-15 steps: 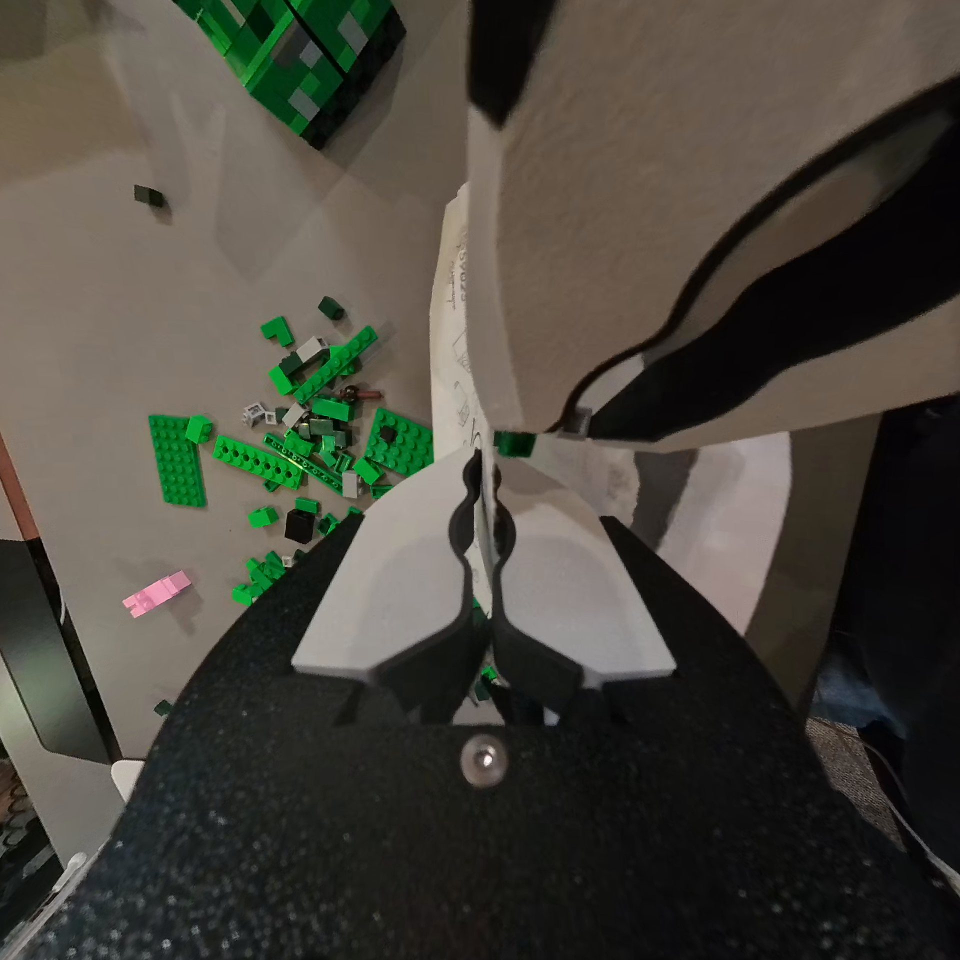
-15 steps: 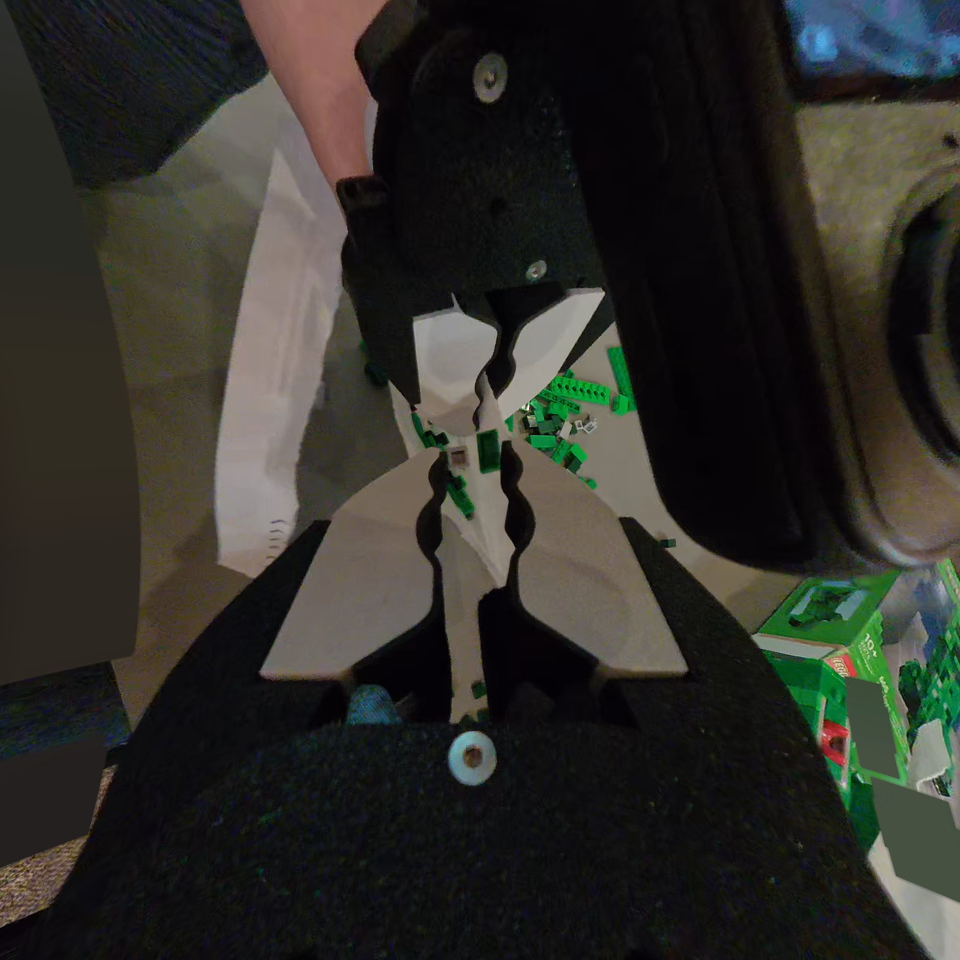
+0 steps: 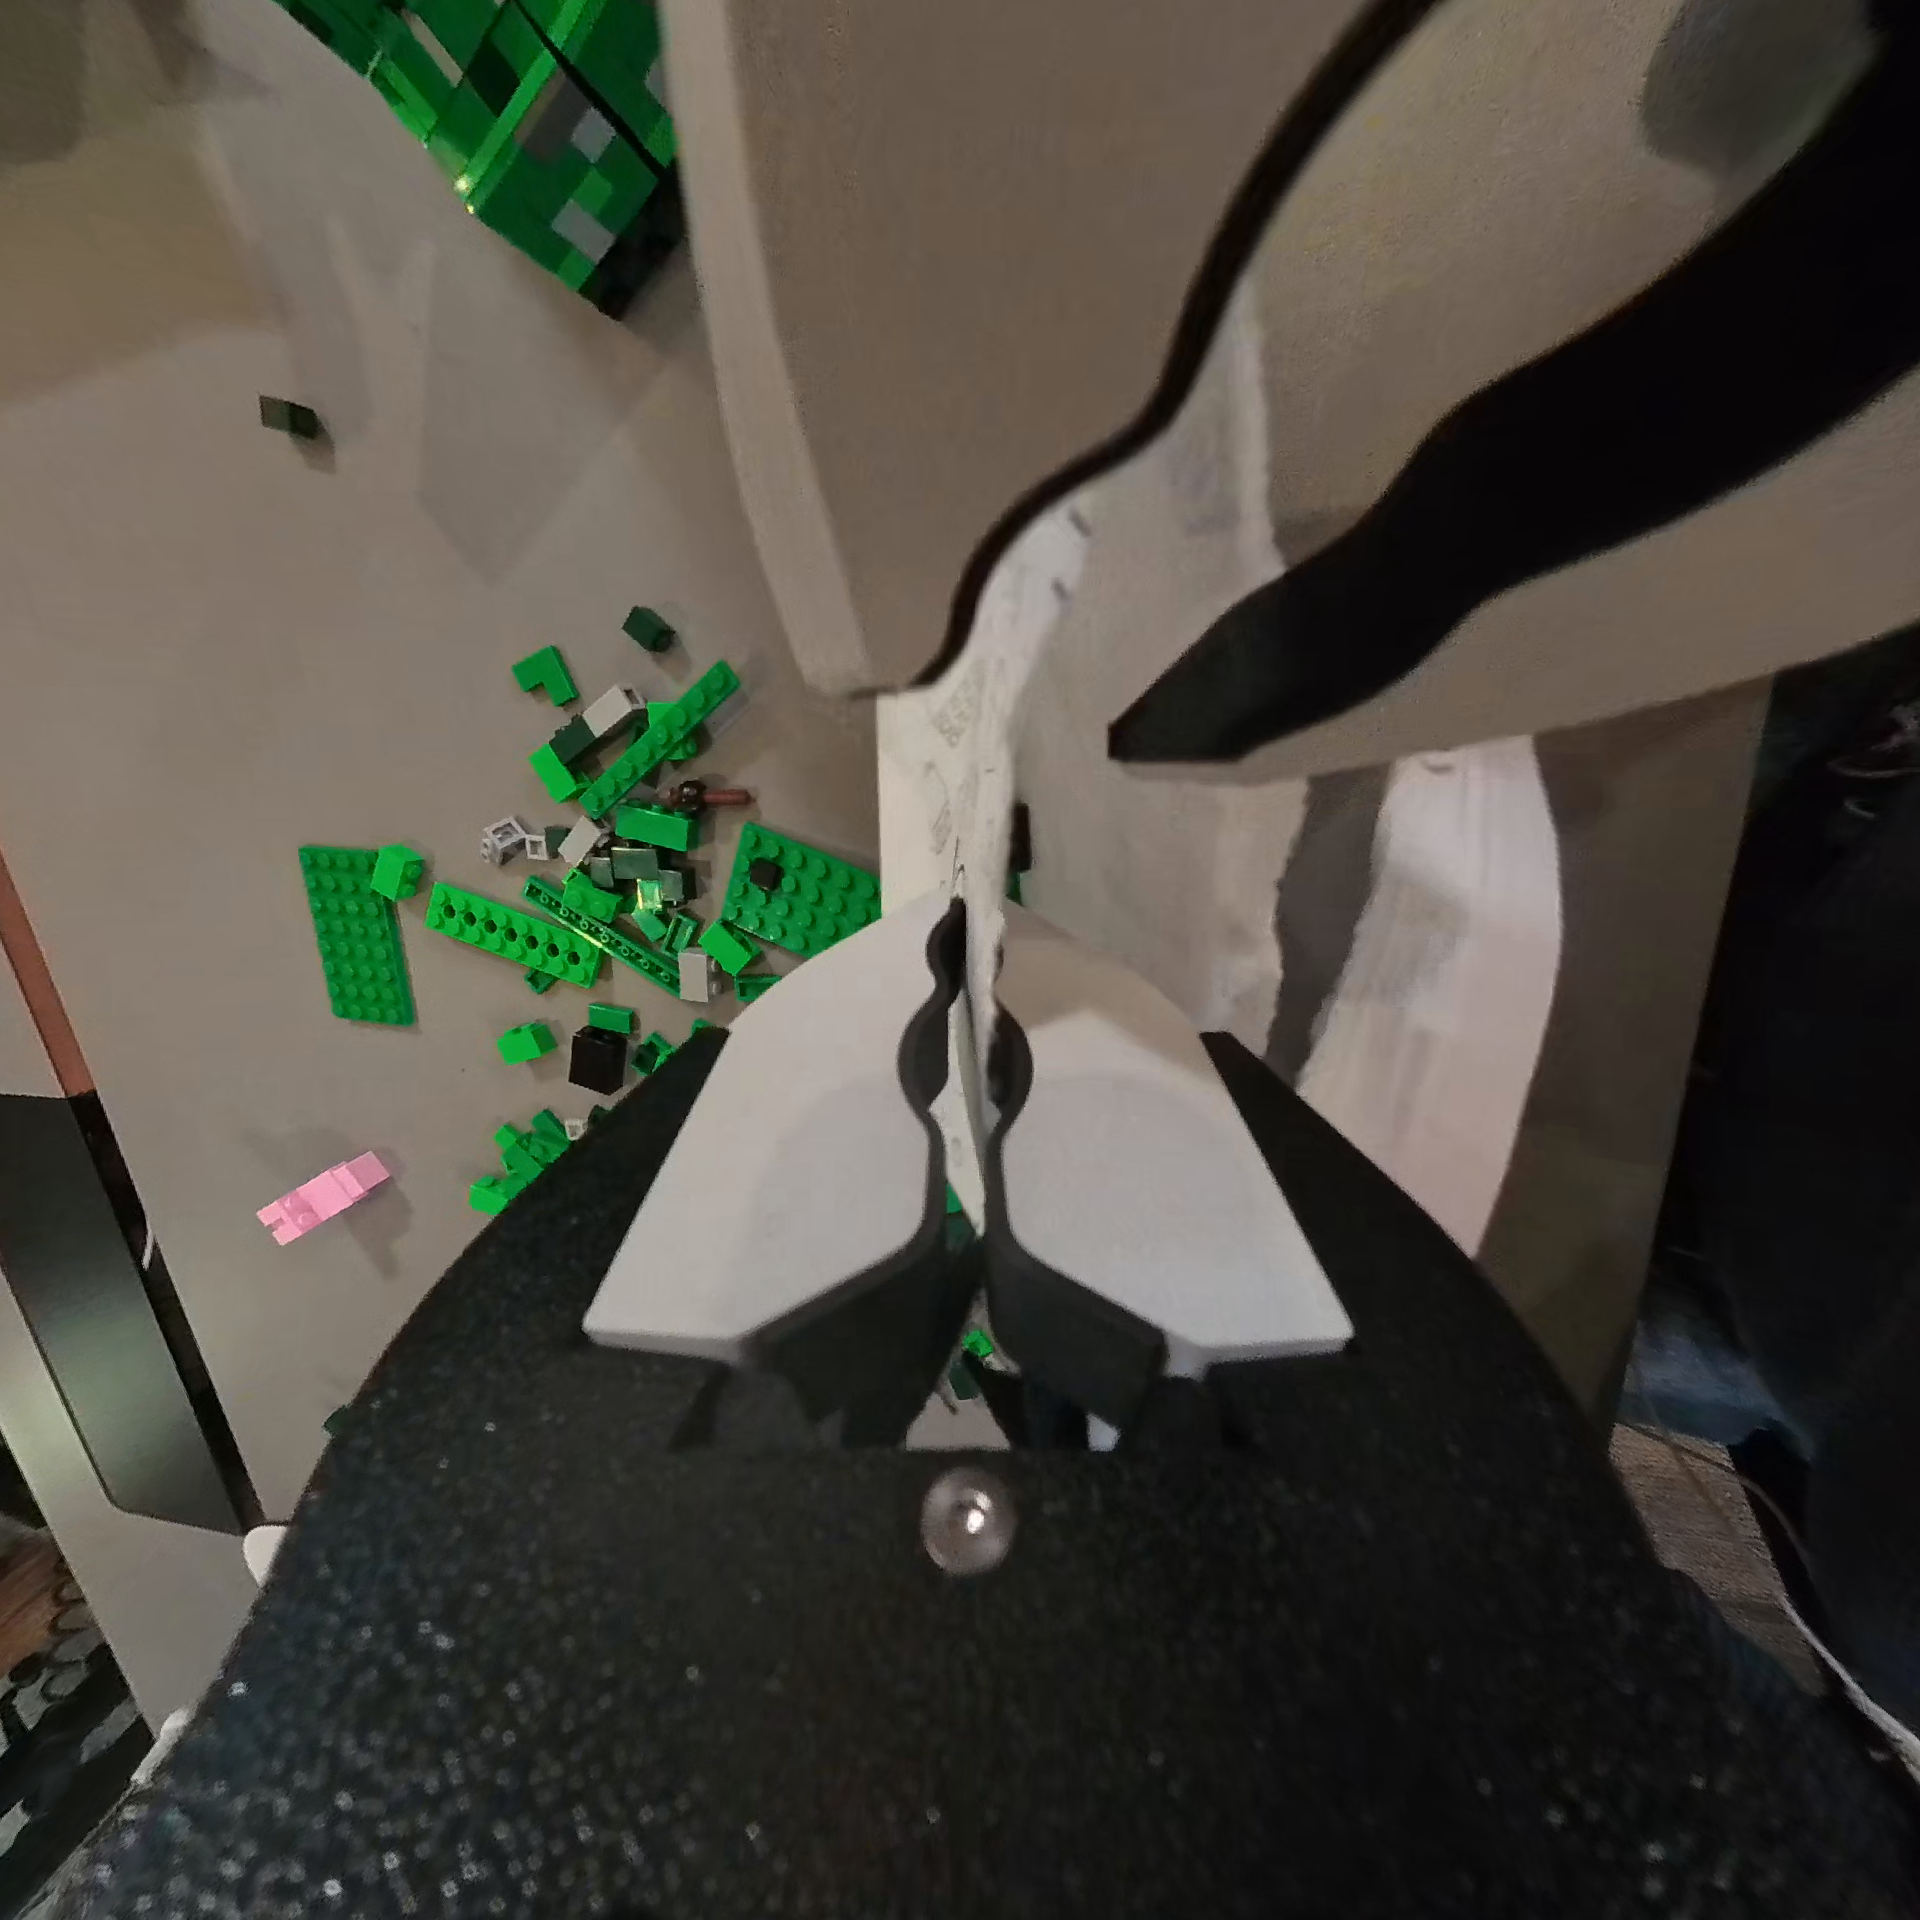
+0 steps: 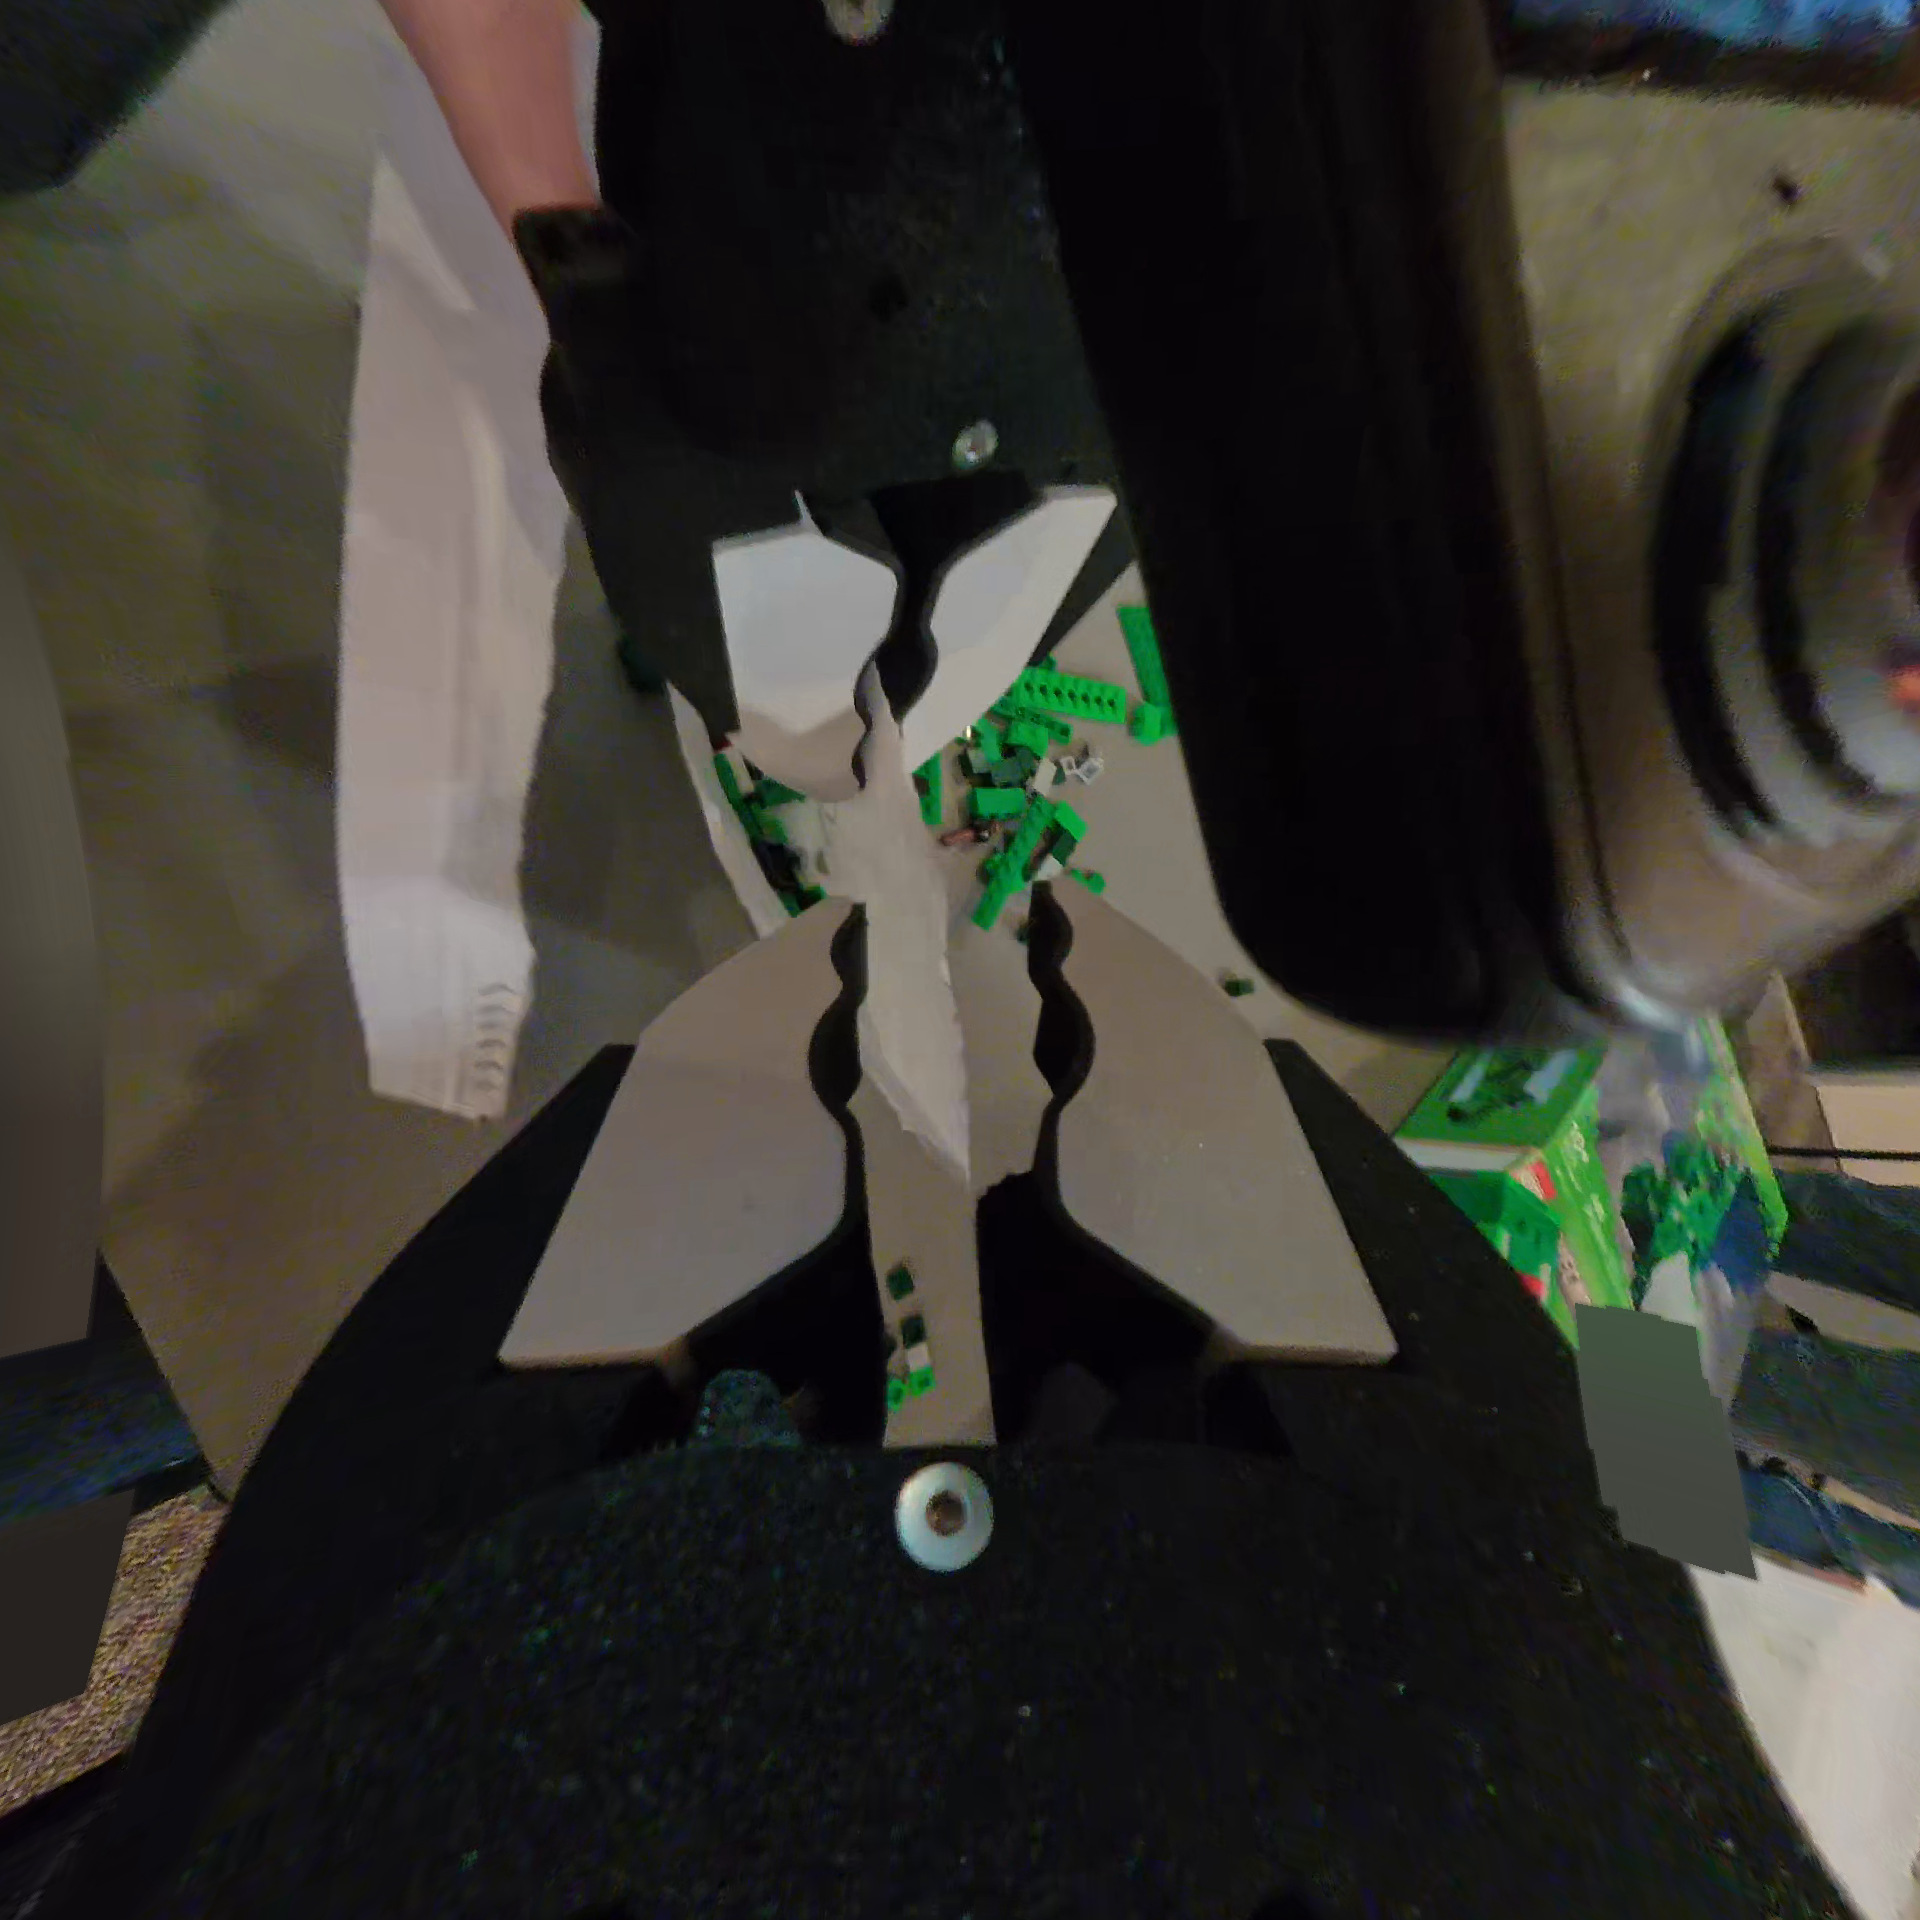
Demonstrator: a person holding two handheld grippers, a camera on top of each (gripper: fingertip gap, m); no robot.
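Note:
My left gripper (image 3: pixel 966 914) is shut on the torn edge of a white paper bag (image 3: pixel 940 790). In the right wrist view it (image 4: pixel 873 769) comes down from above, still pinching the paper. My right gripper (image 4: pixel 945 909) is open. A torn strip of the bag (image 4: pixel 914 997) runs between its fingers and lies against the left one. In the left wrist view the right gripper (image 3: pixel 997 717) sits close above mine with its fingers apart around the paper. Green bricks (image 4: pixel 769 821) show inside the bag's mouth.
A pile of loose green bricks (image 3: pixel 623 883) lies on the grey table, with a green plate (image 3: pixel 358 935), a black brick (image 3: pixel 601 1058) and a pink brick (image 3: pixel 327 1195). A green blocky box (image 3: pixel 540 135) stands at the back. Green boxes (image 4: pixel 1507 1174) stand at the right. More white paper (image 4: pixel 436 727) lies at the left. The tips of one gripper are about 7 cm away from the tips of the other.
My right gripper's fingers have spread apart. They were pinched on the bag edge and a small green brick, which no longer shows between them. My left gripper has kept its grip.

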